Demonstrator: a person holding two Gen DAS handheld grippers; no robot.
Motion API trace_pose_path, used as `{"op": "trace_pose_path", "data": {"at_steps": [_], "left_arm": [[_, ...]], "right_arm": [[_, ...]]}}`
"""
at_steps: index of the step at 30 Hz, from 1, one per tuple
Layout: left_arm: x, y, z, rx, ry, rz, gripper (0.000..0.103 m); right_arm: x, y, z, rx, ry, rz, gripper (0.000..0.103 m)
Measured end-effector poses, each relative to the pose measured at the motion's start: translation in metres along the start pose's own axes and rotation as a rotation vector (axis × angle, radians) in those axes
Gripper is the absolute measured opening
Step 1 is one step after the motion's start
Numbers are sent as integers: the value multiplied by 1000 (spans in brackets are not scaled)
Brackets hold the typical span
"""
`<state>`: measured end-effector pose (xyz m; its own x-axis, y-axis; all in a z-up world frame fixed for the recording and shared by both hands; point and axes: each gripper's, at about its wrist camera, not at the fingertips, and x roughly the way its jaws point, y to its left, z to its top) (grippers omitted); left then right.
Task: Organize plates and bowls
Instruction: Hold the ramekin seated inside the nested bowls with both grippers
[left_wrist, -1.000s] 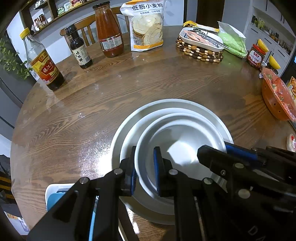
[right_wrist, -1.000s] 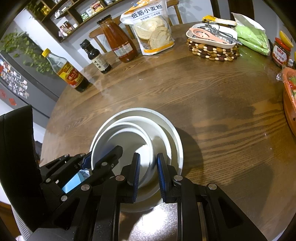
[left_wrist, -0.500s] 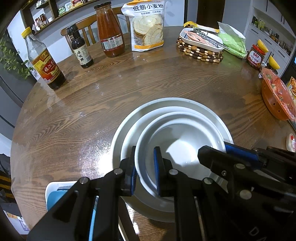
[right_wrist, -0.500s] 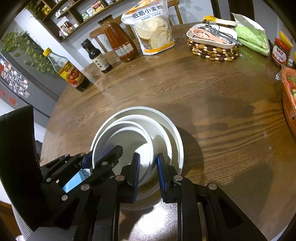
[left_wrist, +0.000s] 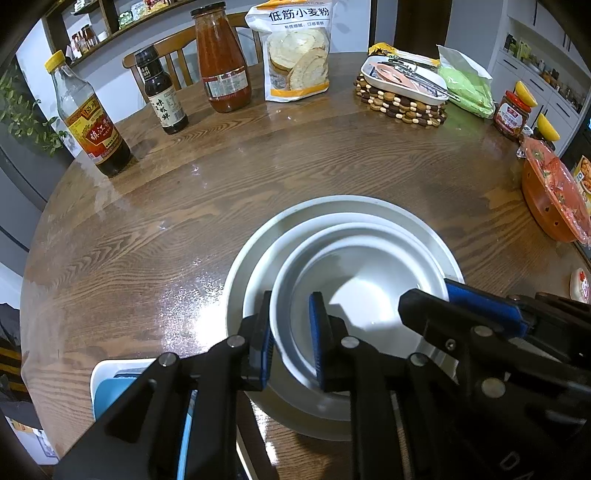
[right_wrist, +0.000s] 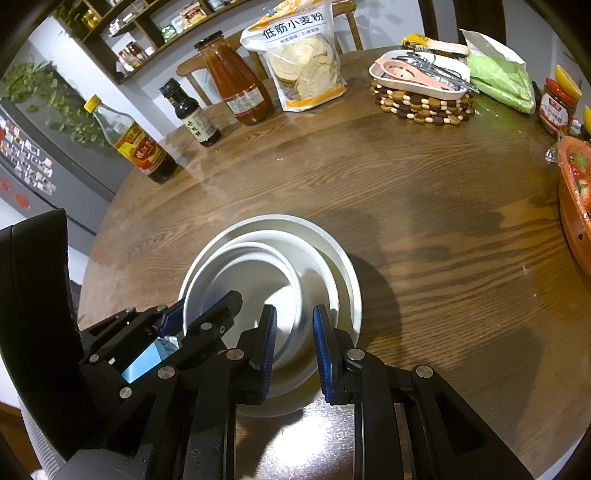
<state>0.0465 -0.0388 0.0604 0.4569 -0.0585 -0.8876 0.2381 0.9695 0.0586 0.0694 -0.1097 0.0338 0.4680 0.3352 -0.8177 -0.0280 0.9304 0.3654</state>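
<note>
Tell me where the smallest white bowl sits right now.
The smallest white bowl is nested innermost in the white stack, inside the middle dish and the big plate, near the table's front edge in both wrist views.

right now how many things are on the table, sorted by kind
white dishes nested in one stack: 3
bottles, namely vinegar, soy sauce, red sauce: 3
bags, namely flour, green: 2
jar with red label: 1
utensil tray: 1
beaded trivet: 1
orange basket: 1
total: 12
</note>
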Motion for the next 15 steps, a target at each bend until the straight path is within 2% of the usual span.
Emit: {"op": "trace_pose_path", "data": {"at_steps": [15], "left_arm": [[0,-2,0,3,9,16,20]], "right_arm": [[-4,3,0,-20,-3,-39,22]]}}
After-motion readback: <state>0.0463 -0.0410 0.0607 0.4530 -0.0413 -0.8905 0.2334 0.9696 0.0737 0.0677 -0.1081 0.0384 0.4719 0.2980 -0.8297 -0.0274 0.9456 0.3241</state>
